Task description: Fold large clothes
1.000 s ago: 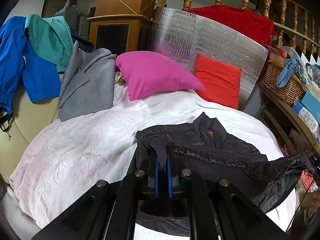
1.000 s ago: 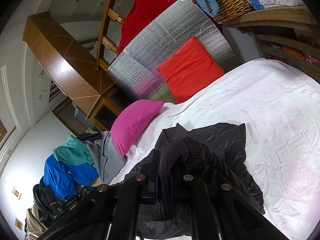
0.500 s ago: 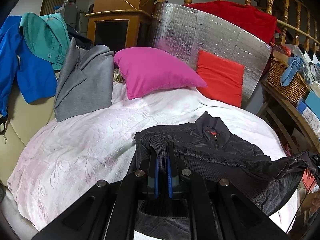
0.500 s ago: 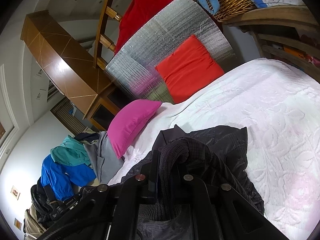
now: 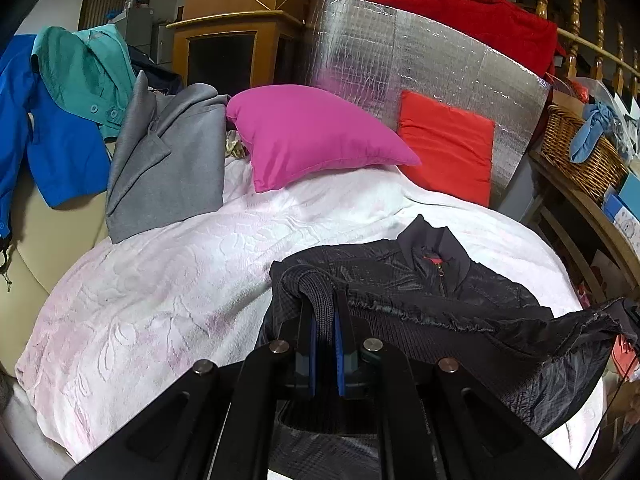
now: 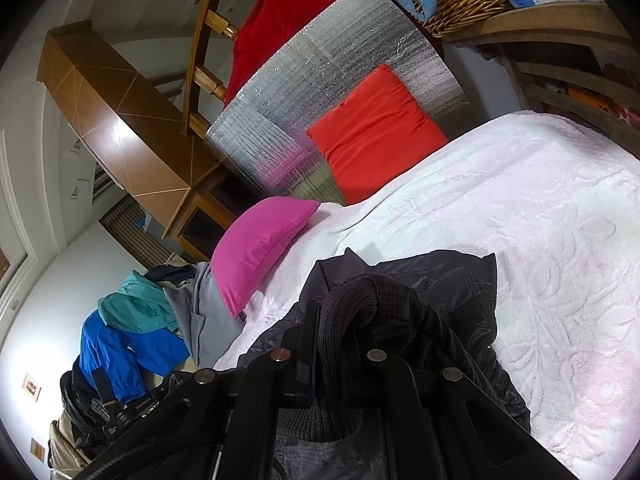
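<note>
Since the earlier frames both wrist views have shifted slightly: in the left view the blue garment (image 5: 48,128) and gray garment (image 5: 168,160) sit further toward the left edge, and the black jacket (image 5: 420,280) appears marginally lower; each grip is unchanged. Left claw (image 5: 325,320): fingers closed together on a ribbed knit band of the black jacket, which passes between the blue pads (image 5: 339,344) and folds over the fingertips. Ahead and to the right of this claw the jacket lies spread on the white bedspread (image 5: 160,300), collar and zipper pointing away, with one edge lifted off the bed at far right. Right claw (image 6: 332,320): fingers clamped on a bunched roll of the jacket's knit ribbing (image 6: 352,308), with the rest of the jacket draped ahead and to the right of the claw on the bedspread (image 6: 540,280). Beyond both claws, a magenta pillow (image 5: 312,132) rests at the head of the bed, and an orange-red cushion (image 5: 448,144) leans against a silver foil panel (image 5: 400,52). A wicker basket (image 5: 576,152) stands on a shelf to the far right of the left claw.
</note>
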Available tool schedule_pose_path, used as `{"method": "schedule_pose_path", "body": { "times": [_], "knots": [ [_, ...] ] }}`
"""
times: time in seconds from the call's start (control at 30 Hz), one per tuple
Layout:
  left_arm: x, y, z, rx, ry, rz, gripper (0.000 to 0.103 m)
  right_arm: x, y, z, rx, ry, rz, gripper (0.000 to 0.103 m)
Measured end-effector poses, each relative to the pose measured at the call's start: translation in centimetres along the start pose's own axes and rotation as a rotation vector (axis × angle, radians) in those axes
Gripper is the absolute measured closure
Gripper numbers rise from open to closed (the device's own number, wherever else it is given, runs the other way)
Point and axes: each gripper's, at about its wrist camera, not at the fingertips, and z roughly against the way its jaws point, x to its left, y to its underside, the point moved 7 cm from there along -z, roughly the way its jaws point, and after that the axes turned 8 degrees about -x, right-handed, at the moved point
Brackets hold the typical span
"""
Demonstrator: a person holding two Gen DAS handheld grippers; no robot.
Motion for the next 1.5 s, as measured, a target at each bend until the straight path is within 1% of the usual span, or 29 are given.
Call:
{"method": "schedule_pose_path", "body": {
  "times": [0.7,1.5],
  "knots": [
    [0.1,0.0,-0.3,0.002,0.004,0.001,0.095,0.3,-0.1,-0.4,0.004,0.008,0.010,0.095],
    [0.3,0.2,-1.6,0.017,0.013,0.008,0.095,0.4,-0.3,-1.4,0.016,0.023,0.021,0.095]
  ]
}}
